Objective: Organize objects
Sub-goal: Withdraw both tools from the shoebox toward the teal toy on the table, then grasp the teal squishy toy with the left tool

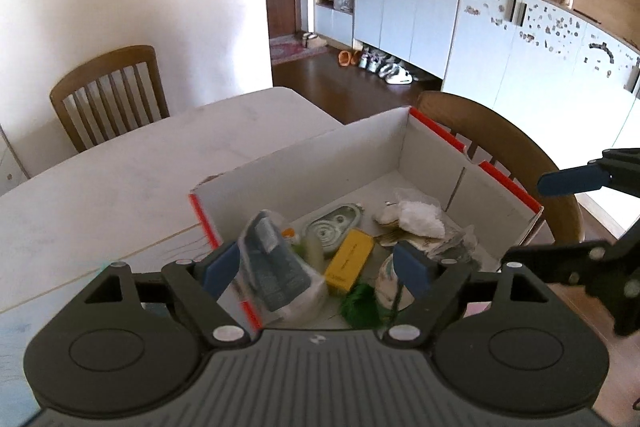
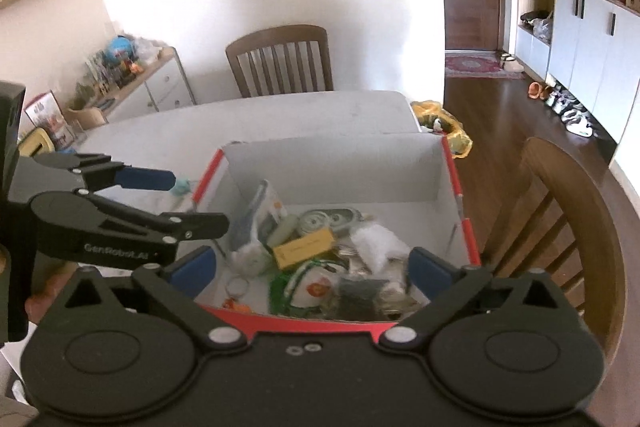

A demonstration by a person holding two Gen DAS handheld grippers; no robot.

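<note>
Clutter fills the near half of the box (image 2: 340,171), a white carton with red edges that sits on the bench (image 1: 160,163) at its corner, close to a wooden chair (image 2: 560,227). Inside are seen a yellow case (image 1: 348,261), a bagged grey item (image 1: 276,271), an oval metal tin (image 1: 332,227), a white crumpled wad (image 1: 416,217) and something green and fluffy (image 1: 360,307), all touching or overlapping. Left gripper (image 1: 316,267) and right gripper (image 2: 312,269) are both held above the box with fingers spread wide and nothing between them. The step is judged to be a release just finished or a fresh pick. For a clean pick, a single item on top, such as the yellow case, should be chosen, approached from above, and the fingers closed across its narrow sides, so that neighbours are not dragged.
</note>
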